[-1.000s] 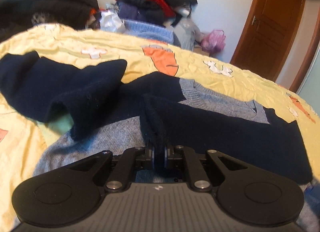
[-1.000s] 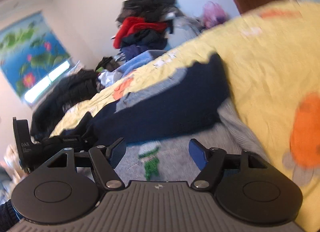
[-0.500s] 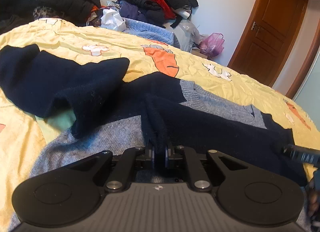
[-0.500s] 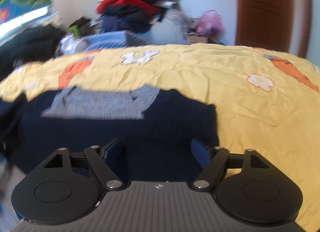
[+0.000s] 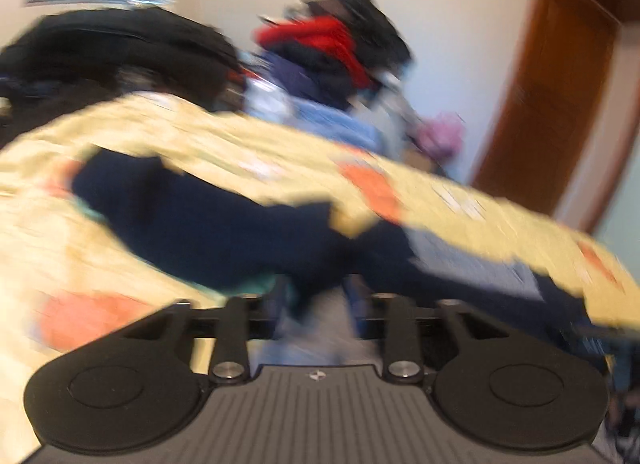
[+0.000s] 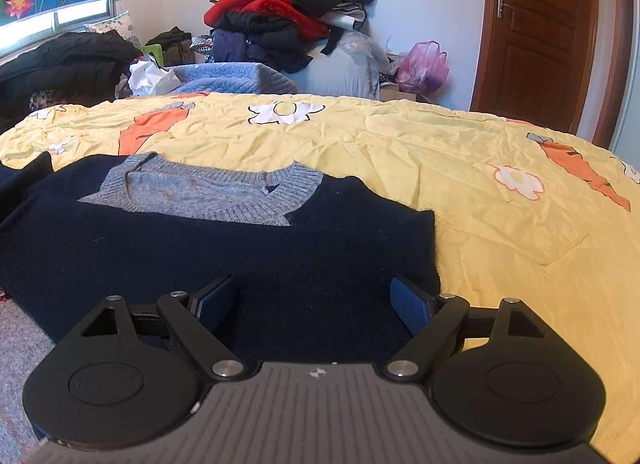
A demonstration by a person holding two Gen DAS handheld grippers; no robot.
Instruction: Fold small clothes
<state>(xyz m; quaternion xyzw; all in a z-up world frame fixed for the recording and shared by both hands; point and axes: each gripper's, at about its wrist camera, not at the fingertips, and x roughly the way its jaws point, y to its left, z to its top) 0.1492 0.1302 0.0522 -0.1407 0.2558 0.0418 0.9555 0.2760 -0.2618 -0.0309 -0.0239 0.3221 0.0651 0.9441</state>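
Note:
A small navy sweater [image 6: 224,248] with a grey knit collar [image 6: 208,191] lies on a yellow bedspread [image 6: 460,167]. My right gripper [image 6: 316,300] is open, low over the sweater's right shoulder part, with navy cloth between its blue pads [image 6: 412,306]. The left wrist view is blurred by motion. My left gripper [image 5: 316,296] is open there, with navy and grey cloth of the sweater [image 5: 224,227] loose between its fingers. A navy sleeve stretches to the left across the bedspread [image 5: 52,256].
A heap of red, black and blue clothes [image 6: 288,19] stands beyond the bed. Dark coats [image 6: 68,59] lie at the left under a window. A pink bag [image 6: 424,63] sits by a brown door [image 6: 536,35].
My left gripper has opened and let go of the navy fold, and its view swings fast. My right gripper has settled lower over the sweater's shoulder, still open.

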